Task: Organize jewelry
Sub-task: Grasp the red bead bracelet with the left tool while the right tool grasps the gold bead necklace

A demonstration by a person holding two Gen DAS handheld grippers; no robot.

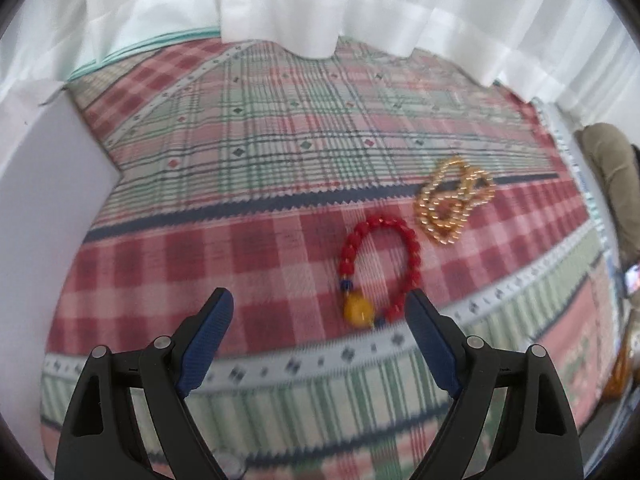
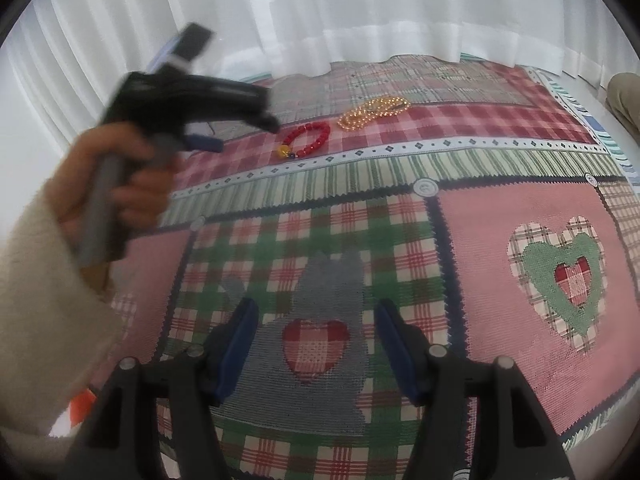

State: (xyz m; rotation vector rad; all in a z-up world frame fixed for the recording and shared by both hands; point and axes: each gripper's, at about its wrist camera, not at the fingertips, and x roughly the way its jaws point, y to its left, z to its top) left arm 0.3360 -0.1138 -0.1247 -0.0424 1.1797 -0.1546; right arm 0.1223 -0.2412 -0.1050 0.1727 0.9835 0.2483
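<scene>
A red bead bracelet (image 1: 380, 268) with a yellow bead lies on the plaid cloth. A gold bead necklace (image 1: 454, 200) lies bunched just beyond it to the right. My left gripper (image 1: 320, 300) is open and empty, its right finger beside the bracelet's near edge. In the right wrist view the bracelet (image 2: 308, 138) and necklace (image 2: 372, 114) lie far ahead, and the left gripper (image 2: 248, 132), held in a hand, hovers to their left. My right gripper (image 2: 316, 312) is open and empty over the patchwork cloth, well short of the jewelry.
A white box wall (image 1: 44, 184) stands at the left. White curtains (image 1: 320, 8) hang along the back. The patchwork cloth (image 2: 520, 240) covers the table. A person's leg (image 1: 612, 168) is at the right edge.
</scene>
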